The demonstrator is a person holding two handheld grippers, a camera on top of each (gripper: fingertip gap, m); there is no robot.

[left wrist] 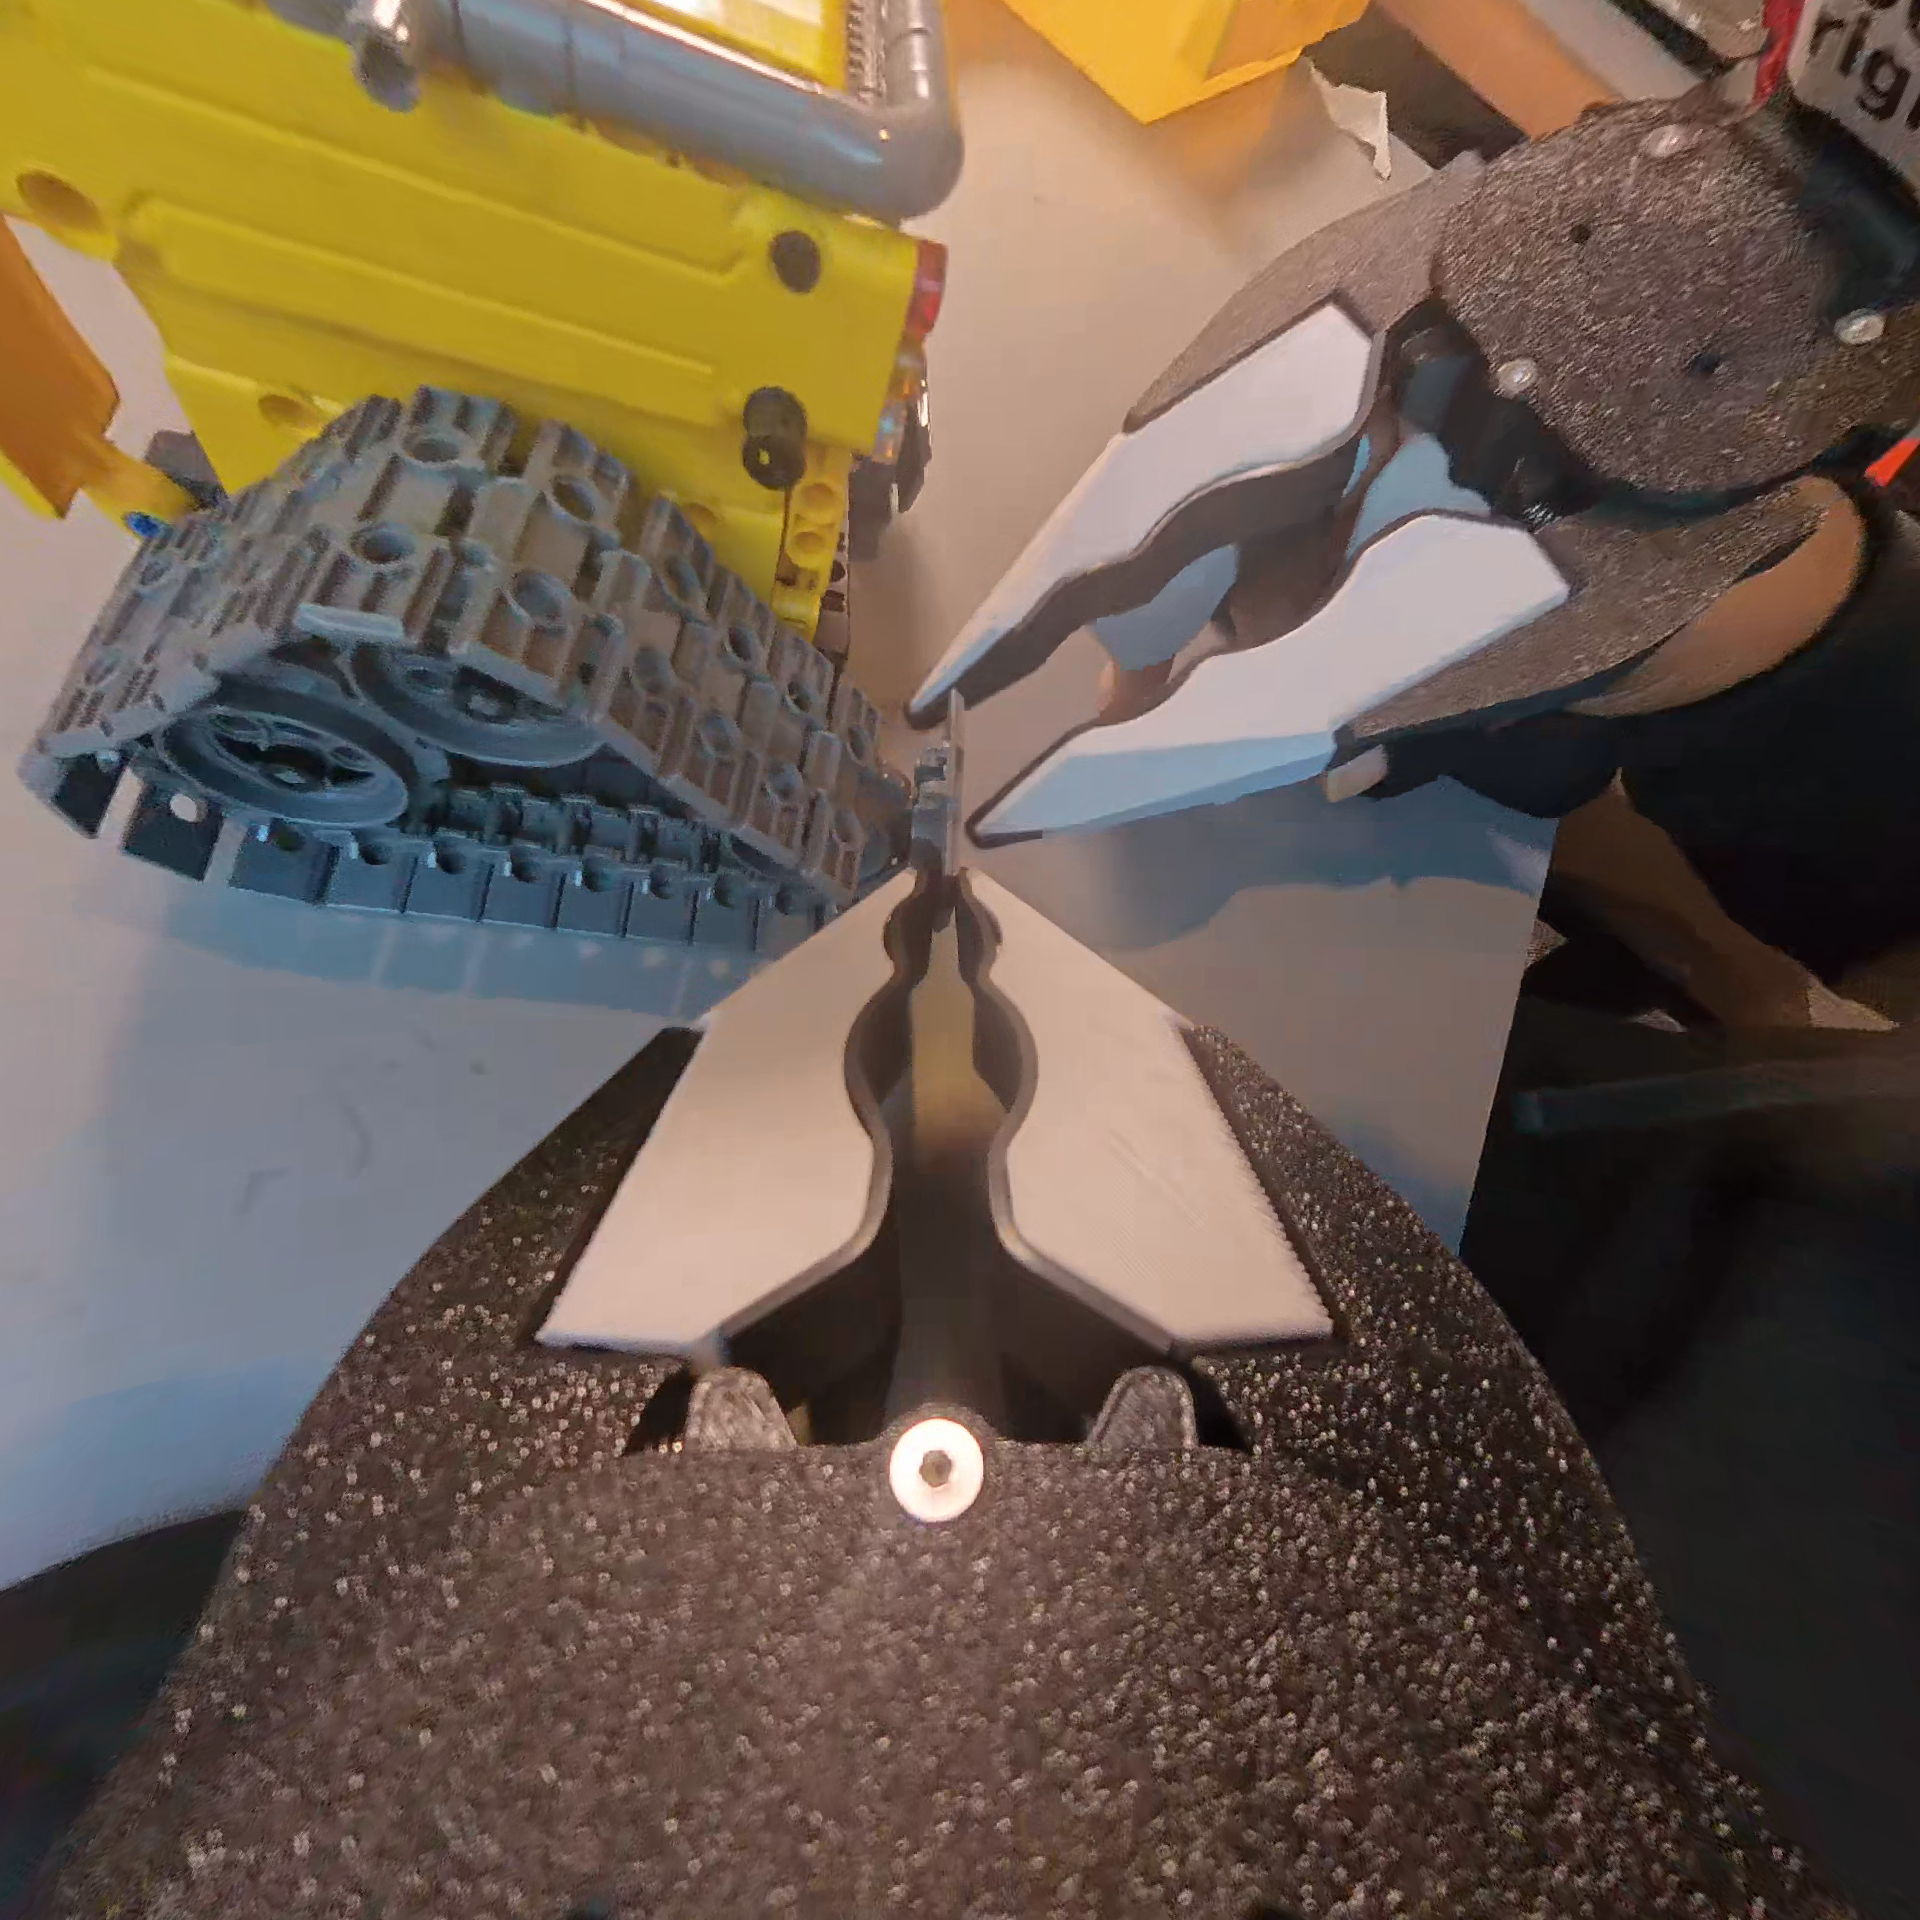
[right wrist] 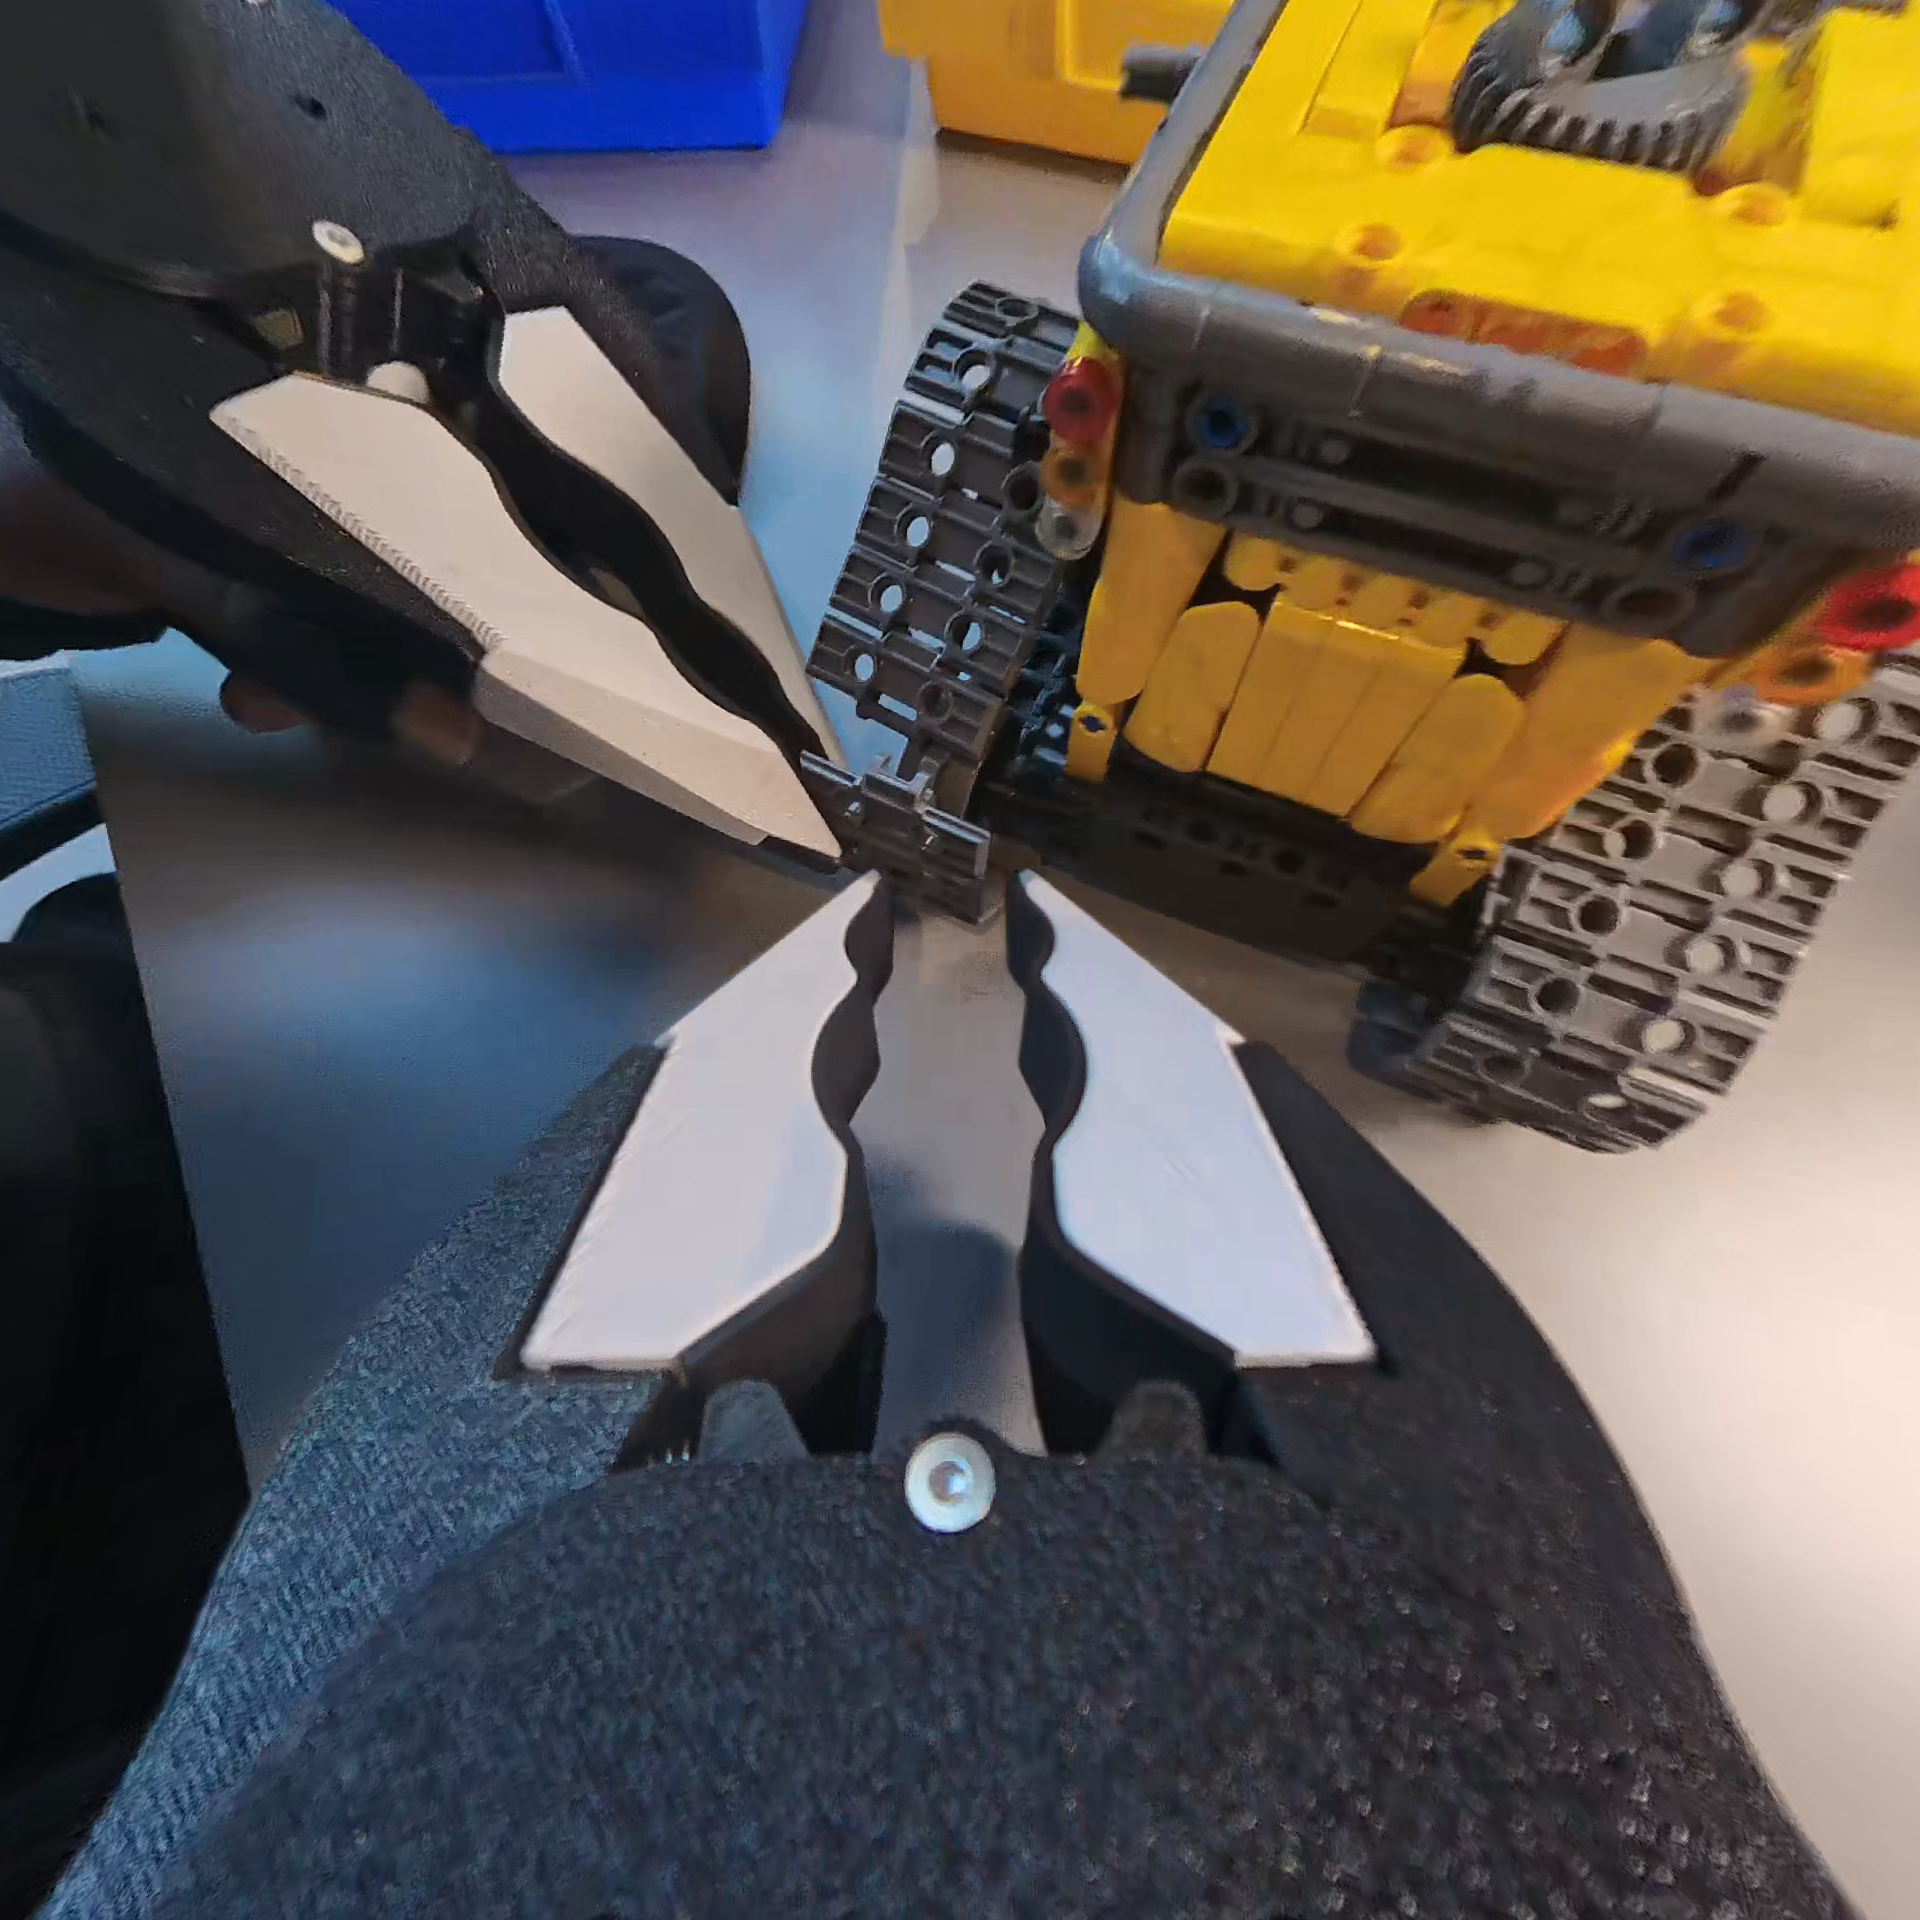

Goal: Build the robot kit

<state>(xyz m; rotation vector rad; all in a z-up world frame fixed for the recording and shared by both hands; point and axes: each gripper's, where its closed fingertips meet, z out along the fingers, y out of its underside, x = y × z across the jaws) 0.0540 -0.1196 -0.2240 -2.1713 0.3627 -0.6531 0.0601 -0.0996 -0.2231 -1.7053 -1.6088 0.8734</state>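
Pinching the loose end of a grey track chain [left wrist: 943,800], the left tool [left wrist: 940,883] has its two pale fingers closed on it right at their tips. In the left wrist view this chain runs from the tips back to the near tread [left wrist: 468,644] of a yellow brick-built tracked vehicle [left wrist: 468,281], which stands on the table [left wrist: 260,1091]. The right tool [left wrist: 951,769] comes in from the upper right with its fingers spread, one tip above and one below the same chain end, very near but not clearly closed on it. A yellow bin [left wrist: 1164,52] stands farther back.

In the right wrist view the right tool [right wrist: 940,888] is open, and its tips lie on both sides of the few free links [right wrist: 904,821]. The left tool [right wrist: 826,821] grips these links from the left. The tread [right wrist: 935,540] on that side hangs open at the bottom, while the other tread [right wrist: 1662,894] looks complete. The vehicle [right wrist: 1455,260] fills the upper right.

The table [right wrist: 416,987] is smooth and pale grey. A blue bin [right wrist: 623,62] and a yellow bin [right wrist: 1018,83] stand at its far edge.
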